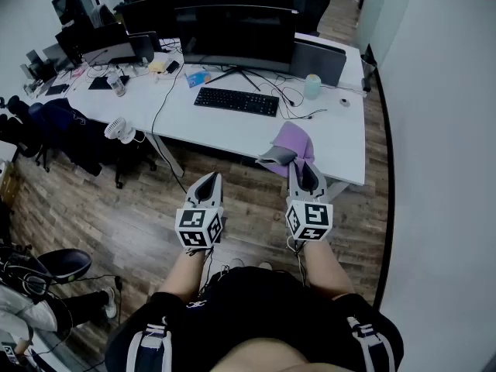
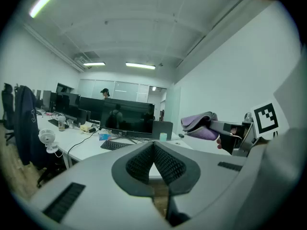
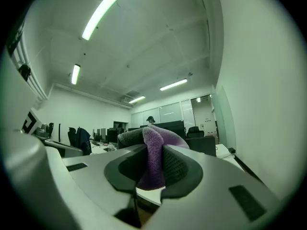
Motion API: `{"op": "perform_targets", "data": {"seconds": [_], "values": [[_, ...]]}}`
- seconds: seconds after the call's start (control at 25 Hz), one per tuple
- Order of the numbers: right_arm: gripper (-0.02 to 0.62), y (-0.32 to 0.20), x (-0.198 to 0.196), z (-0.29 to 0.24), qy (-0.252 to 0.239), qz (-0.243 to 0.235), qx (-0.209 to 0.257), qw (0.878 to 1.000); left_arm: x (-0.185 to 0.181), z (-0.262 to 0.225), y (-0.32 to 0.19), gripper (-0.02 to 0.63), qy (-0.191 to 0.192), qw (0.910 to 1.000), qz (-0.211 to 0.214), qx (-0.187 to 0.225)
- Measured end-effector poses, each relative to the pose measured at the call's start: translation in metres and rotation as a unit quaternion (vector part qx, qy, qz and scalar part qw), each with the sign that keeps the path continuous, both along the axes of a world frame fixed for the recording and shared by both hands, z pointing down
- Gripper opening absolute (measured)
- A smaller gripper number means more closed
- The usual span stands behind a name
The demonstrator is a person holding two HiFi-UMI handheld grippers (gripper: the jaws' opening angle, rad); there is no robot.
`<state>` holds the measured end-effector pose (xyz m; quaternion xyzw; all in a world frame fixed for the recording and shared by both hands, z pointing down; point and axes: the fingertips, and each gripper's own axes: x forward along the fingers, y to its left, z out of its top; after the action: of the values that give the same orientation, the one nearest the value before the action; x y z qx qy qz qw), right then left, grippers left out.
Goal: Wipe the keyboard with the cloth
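A black keyboard (image 1: 236, 101) lies on the white desk (image 1: 333, 142) in front of a dark monitor; it also shows far off in the left gripper view (image 2: 115, 145). My right gripper (image 1: 308, 178) is shut on a purple cloth (image 1: 294, 142) with a grey underside, held in the air before the desk's near edge. The cloth (image 3: 153, 159) fills the gap between the right gripper (image 3: 154, 171) jaws. My left gripper (image 1: 207, 186) hangs beside it over the floor, shut and empty (image 2: 154, 152). From the left gripper view the cloth (image 2: 199, 126) sits at the right.
A monitor (image 1: 236, 33) stands behind the keyboard, with cables, a pale green cup (image 1: 312, 86) and a mouse (image 1: 345, 101) to its right. A small white fan (image 1: 118, 129) and a chair with a dark jacket (image 1: 66, 126) stand left. A wall runs along the right.
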<state>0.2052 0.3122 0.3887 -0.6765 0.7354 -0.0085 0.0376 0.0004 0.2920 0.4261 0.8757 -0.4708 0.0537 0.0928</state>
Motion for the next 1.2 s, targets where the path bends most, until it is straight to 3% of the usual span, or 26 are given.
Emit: {"op": "perform_targets", "data": {"seconds": [0.64, 1.2], "values": [[0.097, 0.007, -0.047, 0.002, -0.004, 0.008, -0.005, 1.000, -0.046, -0.005, 0.002, 0.014, 0.015, 0.9998, 0.008, 0.006], [0.097, -0.012, -0.097, -0.006, 0.008, 0.035, 0.000, 0.999, -0.117, -0.006, -0.024, 0.013, 0.040, 0.9990, 0.008, 0.015]]}}
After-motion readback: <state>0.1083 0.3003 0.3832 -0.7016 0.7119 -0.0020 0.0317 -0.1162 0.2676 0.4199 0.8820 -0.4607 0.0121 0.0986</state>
